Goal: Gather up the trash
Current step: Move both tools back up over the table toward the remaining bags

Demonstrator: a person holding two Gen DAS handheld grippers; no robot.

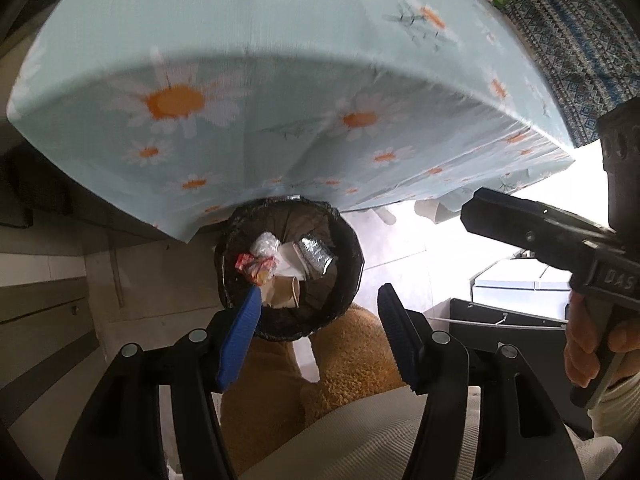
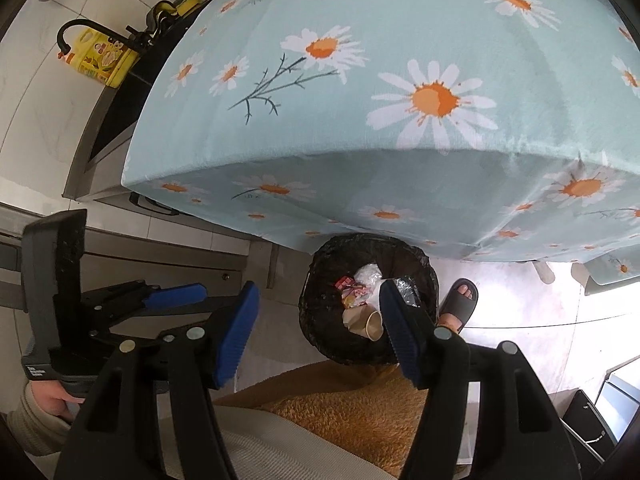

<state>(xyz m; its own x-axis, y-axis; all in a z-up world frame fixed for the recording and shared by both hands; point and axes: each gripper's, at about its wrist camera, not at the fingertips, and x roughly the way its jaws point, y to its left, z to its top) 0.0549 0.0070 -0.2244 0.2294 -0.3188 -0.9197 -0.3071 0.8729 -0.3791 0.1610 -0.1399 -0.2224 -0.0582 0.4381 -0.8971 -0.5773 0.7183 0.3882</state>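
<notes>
Above the trash bin (image 1: 288,268), left tool (image 1: 316,320) and right tool (image 2: 316,320), both wide open, empty.

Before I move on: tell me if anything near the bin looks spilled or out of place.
Nothing stands out. The trash, including a paper cup, lies inside the black-lined bin; no litter shows on the floor around it. Both hand-held grippers are open and empty.
</notes>
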